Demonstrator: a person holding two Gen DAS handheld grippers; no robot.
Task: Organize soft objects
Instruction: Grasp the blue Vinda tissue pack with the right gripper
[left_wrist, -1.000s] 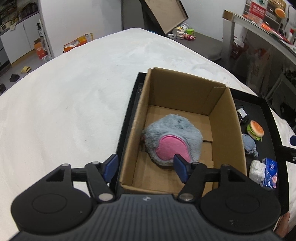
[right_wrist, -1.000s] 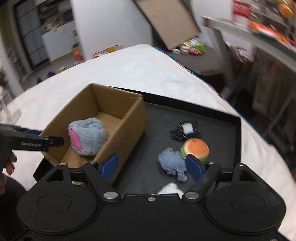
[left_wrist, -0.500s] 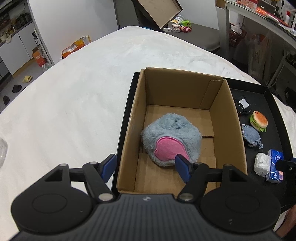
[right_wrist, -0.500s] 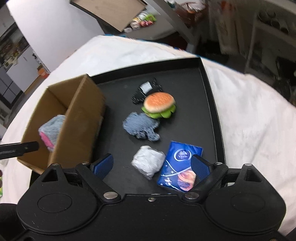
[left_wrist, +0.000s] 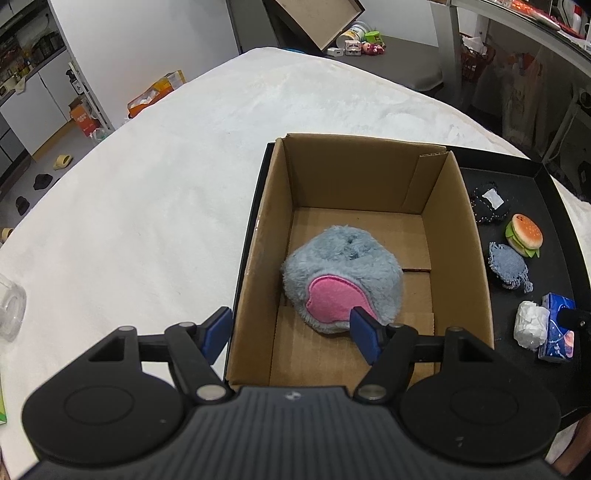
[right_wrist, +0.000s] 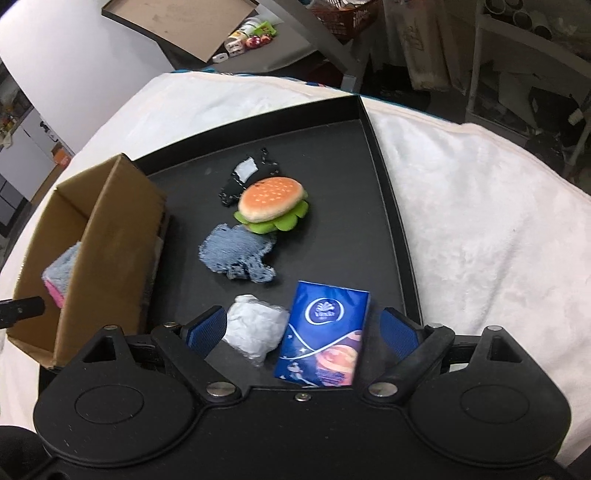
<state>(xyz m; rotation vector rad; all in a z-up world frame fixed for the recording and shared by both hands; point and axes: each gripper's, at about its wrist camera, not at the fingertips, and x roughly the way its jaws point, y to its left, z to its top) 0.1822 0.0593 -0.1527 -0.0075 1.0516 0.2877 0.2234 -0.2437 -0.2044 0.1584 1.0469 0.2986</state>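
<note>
A grey plush with a pink patch (left_wrist: 341, 280) lies inside the cardboard box (left_wrist: 458, 229), which stands on the left of a black tray (right_wrist: 384, 177). My left gripper (left_wrist: 291, 330) hangs open above the box's near edge, holding nothing. On the tray lie a burger plush (right_wrist: 271, 206), a frayed denim piece (right_wrist: 236, 254), a black fabric piece with a white label (right_wrist: 251, 173), a white crumpled wad (right_wrist: 255, 330) and a blue tissue pack (right_wrist: 325, 336). My right gripper (right_wrist: 303, 332) hovers low over the wad and pack; its jaws are closing, both items between them, pads not touching.
The tray rests on a white fluffy cover (left_wrist: 147, 206). A clear jar (left_wrist: 11, 310) sits at the cover's left edge. Beyond the cover are a tilted wooden board (left_wrist: 314, 22), a metal table leg (left_wrist: 441, 44) and floor clutter.
My right gripper has rolled and dropped toward the tray's near end, from beside the box to over the wad and tissue pack. My left gripper has pulled back slightly from the box.
</note>
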